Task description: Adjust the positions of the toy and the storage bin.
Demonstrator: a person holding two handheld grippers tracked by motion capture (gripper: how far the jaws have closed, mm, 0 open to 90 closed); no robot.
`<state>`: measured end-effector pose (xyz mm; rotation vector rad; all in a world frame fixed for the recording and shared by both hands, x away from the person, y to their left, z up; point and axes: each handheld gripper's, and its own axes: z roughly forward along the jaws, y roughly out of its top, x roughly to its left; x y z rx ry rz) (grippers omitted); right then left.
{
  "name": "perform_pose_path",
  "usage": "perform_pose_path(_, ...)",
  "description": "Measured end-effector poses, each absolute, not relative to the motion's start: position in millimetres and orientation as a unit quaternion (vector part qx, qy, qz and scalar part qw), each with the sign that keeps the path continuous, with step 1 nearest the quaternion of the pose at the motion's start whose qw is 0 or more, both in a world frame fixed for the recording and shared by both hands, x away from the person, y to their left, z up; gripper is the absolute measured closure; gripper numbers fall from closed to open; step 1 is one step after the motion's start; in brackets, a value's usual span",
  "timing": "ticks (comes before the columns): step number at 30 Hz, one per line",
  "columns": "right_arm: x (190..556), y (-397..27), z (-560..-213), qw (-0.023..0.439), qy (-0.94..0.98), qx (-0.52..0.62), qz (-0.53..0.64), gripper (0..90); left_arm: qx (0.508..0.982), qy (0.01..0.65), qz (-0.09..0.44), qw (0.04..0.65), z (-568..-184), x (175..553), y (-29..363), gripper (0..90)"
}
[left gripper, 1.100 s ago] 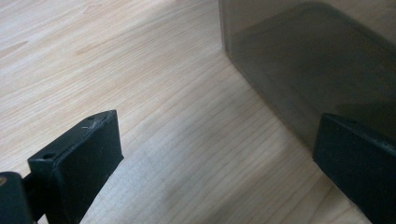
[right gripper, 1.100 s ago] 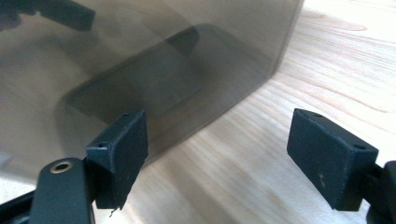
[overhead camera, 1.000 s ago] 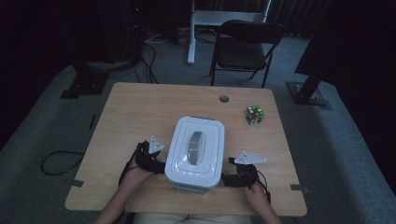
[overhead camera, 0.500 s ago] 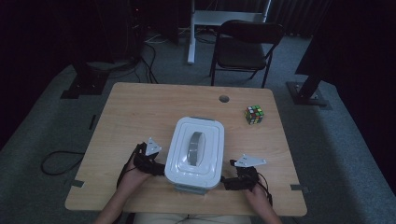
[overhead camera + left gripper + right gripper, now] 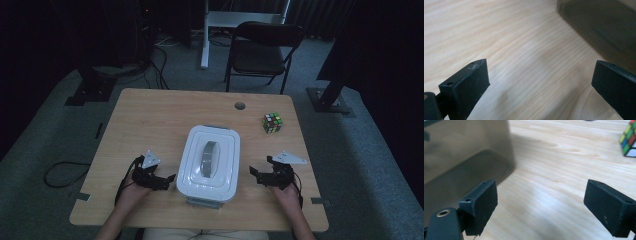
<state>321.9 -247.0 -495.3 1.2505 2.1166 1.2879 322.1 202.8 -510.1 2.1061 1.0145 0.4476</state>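
I'm looking down on a light wood table [image 5: 150,120] w/ visible grain, a round cable hole [image 5: 240,106] near its far edge. The room round it is dim: grey carpet, a black folding chair [image 5: 262,50] past the far edge, a white desk frame [image 5: 220,22] beyond that, black stand bases [image 5: 90,90] off the far L corner and far R side, cables [image 5: 60,172] on the floor to the L.

Landmark is the white lidded container [image 5: 210,162], w/ grey handle on its lid, sitting near the front edge at mid table. L gripper [image 5: 167,179] is just beside the container's L wall, jaws spread wide w/ bare wood between them. R gripper [image 5: 257,174] is on the container's R side, a clear gap of table between; its jaws have just been opening and stand wide, nothing in them. A colour cube [image 5: 272,123] lies beyond and R of the container, well apart.

Hard to read: in the L gripper view the container [image 5: 599,27] is a dark blurred slab, cut off at the top R corner. In the R gripper view its wall [image 5: 466,157] looks smoky and out of focus, and the cube [image 5: 629,141] is clipped by the frame edge. Can't tell what's inside. My forearms are cut off at the bottom edge of the high view.
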Motion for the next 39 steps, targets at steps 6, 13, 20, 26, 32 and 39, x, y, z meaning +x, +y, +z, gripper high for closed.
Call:
perform_pose_path(6, 341.9, -261.3, -492.2, 0.175, 0.740, 0.459, 0.460, 11.5, 0.826, 0.404, 0.153, 0.361, -510.8, 314.7, 213.1, 1.7)
perform_pose_path(13, 367.8, -270.7, -488.1, 0.199, 0.727, 0.477, 0.452, 11.5, 0.826, 0.410, 0.156, 0.355, -509.8, 303.7, 224.3, 1.7)
perform_pose_path(20, 394.4, -277.8, -480.3, 0.228, 0.722, 0.485, 0.438, 12.9, 0.822, 0.417, 0.162, 0.352, -511.8, 296.3, 235.0, 1.7)
perform_pose_path(26, 419.8, -282.9, -475.8, 0.238, 0.719, 0.499, 0.420, 13.3, 0.823, 0.425, 0.159, 0.341, -516.9, 294.0, 239.5, 1.7)
perform_pose_path(32, 448.1, -289.3, -474.6, 0.244, 0.711, 0.524, 0.401, 13.5, 0.826, 0.429, 0.153, 0.333, -520.1, 293.8, 240.6, 1.7)
perform_pose_path(39, 478.1, -294.2, -481.2, 0.244, 0.703, 0.552, 0.376, 13.5, 0.827, 0.426, 0.155, 0.331, -522.1, 293.5, 240.5, 1.7)
